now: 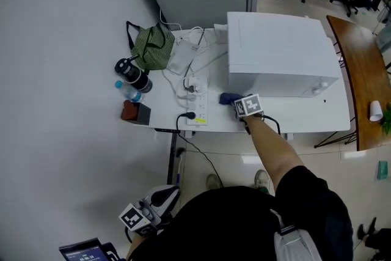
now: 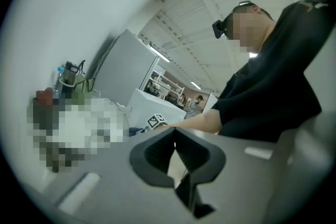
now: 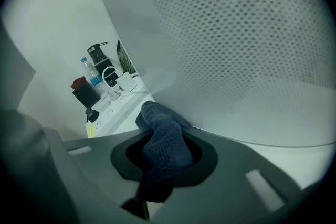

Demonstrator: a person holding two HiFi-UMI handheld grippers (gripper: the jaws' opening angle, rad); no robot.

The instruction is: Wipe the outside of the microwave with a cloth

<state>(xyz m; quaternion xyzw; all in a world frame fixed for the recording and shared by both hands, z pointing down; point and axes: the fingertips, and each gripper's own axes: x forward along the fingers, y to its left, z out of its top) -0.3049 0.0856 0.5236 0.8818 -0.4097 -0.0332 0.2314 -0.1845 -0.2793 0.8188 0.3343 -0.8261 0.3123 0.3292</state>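
A white microwave point(image 1: 278, 55) stands on the white table point(image 1: 305, 122); its perforated side panel point(image 3: 236, 44) fills the right gripper view. My right gripper point(image 1: 239, 108) is at the microwave's lower left corner, shut on a dark blue cloth point(image 3: 164, 144) whose bunched end point(image 1: 227, 98) touches the panel's bottom edge. My left gripper point(image 1: 142, 217) hangs low beside the person's body, away from the table; in the left gripper view its jaws point(image 2: 175, 150) meet at the tips with nothing between them.
Left of the microwave lie a white power strip point(image 1: 197, 108) with plugs and cables, a green striped bag point(image 1: 153, 46), a black flask point(image 1: 131, 72), a water bottle point(image 1: 128, 90) and a dark box point(image 1: 137, 112). A wooden table point(image 1: 366, 79) stands at right.
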